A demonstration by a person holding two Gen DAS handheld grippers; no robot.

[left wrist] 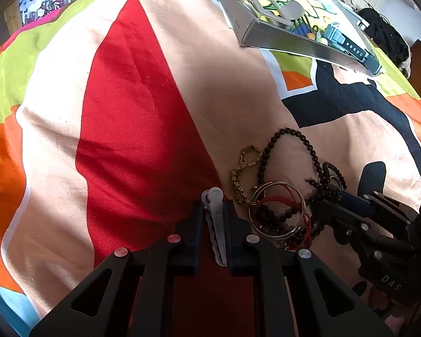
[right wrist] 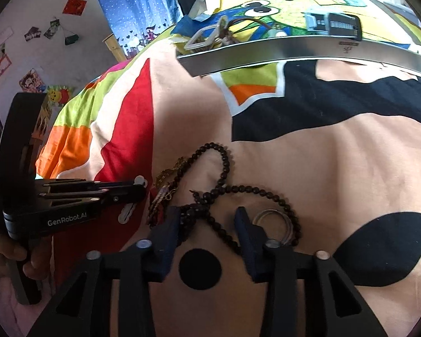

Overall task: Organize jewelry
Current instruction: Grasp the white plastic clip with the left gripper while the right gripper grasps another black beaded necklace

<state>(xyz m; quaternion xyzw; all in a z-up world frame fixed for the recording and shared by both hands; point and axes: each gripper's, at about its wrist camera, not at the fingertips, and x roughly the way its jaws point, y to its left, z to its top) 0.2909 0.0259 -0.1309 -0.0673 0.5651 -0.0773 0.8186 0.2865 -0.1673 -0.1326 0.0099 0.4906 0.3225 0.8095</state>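
My left gripper (left wrist: 214,224) pinches a silver hair clip (left wrist: 216,224) in its jaws. My right gripper (right wrist: 207,238) has its jaws partly open around black beads (right wrist: 210,216) on the bed (right wrist: 336,168).

Bead strings (right wrist: 227,174), bangles (left wrist: 278,210) heaped on bedspread (left wrist: 126,98); tray (left wrist: 280,38) behind.

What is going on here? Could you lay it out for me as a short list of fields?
setting: patterned bedspread with a grey tray at its far side
left gripper: shut on a silver hair clip
right gripper: open, with the black bead necklace between its fingers, not yet pinched
jewelry pile: black bead necklace, gold chain, silver bangles, red cord bracelet, tangled together on the bedspread
in the tray: blue watch, clear square buckle, other small pieces
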